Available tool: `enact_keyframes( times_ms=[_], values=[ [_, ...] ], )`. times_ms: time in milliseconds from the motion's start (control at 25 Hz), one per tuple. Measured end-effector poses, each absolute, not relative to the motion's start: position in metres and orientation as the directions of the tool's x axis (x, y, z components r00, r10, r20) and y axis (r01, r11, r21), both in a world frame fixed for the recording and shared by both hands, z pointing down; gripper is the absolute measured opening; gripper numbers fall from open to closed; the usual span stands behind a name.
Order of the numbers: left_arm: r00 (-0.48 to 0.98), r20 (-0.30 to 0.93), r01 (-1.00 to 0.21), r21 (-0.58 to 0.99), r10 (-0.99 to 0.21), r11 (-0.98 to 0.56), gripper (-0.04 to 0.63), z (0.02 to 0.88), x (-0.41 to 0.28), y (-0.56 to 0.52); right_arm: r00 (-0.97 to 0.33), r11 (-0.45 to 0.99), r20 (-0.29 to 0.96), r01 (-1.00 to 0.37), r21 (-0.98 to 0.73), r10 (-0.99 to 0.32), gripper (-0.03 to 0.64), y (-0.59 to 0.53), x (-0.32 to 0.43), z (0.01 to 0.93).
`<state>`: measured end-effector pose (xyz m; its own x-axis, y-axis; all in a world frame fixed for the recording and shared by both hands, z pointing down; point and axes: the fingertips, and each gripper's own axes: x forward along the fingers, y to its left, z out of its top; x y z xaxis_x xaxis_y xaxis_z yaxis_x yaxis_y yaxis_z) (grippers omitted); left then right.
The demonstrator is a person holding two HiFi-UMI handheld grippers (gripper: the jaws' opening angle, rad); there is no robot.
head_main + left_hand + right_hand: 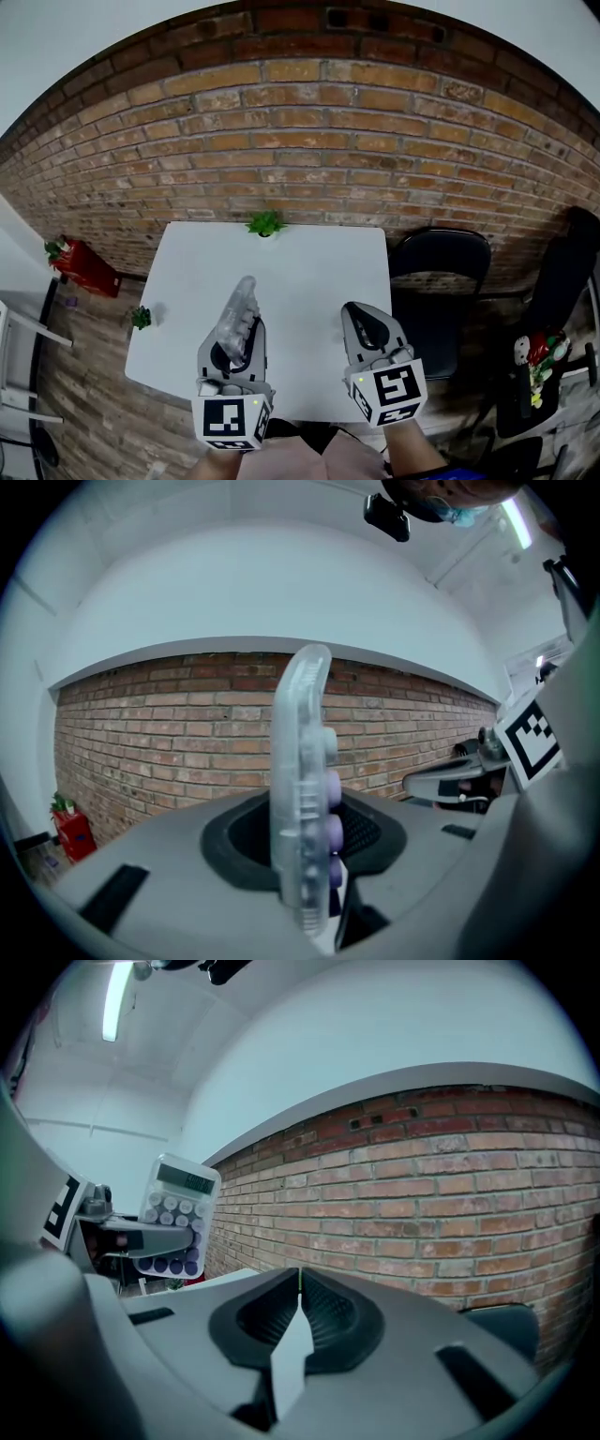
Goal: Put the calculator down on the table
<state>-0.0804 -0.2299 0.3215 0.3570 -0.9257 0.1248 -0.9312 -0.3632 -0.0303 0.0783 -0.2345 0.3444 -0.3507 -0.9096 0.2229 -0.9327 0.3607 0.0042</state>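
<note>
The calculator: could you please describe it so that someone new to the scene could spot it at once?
A white table stands before the brick wall. Over its near edge the left hand-held gripper is shut on the calculator. Its clear body and round white and purple keys set it apart from the empty right hand-held gripper beside it.

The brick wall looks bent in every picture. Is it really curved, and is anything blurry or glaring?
Probably just wide-angle lens distortion. In the head view, the wall bows into an arch. In the left gripper view, the calculator sits very close to the lens and looks soft. In the right gripper view, the brick courses slant and curve, and a ceiling light glares bright at the top left.
</note>
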Motion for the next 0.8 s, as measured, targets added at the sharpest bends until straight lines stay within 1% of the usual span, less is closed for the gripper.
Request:
enact_keyframes(
  times_ms=[160, 280, 520, 800],
  values=[
    [0.359, 0.090, -0.931, -0.040, -0.929, -0.364, 0.137, 0.303, -0.086, -0.254, -0.350, 0.361, 0.204, -0.932, 0.019, -0.914, 0.011, -0.257, 0.073, 0.334],
    [0.379, 0.098, -0.922, -0.037, -0.920, -0.384, 0.138, 0.305, -0.086, -0.269, -0.335, 0.347, 0.214, -0.937, 0.023, -0.918, 0.009, -0.270, 0.071, 0.336],
    [0.427, 0.183, -0.899, -0.016, -0.885, -0.437, 0.138, 0.337, -0.084, -0.294, -0.297, 0.310, 0.245, -0.951, 0.014, -0.923, 0.009, -0.289, 0.070, 0.348],
    [0.475, 0.310, -0.869, 0.018, -0.823, -0.494, 0.138, 0.388, -0.075, -0.311, -0.249, 0.256, 0.321, -0.967, -0.021, -0.914, 0.008, -0.296, 0.075, 0.380]
  ],
)
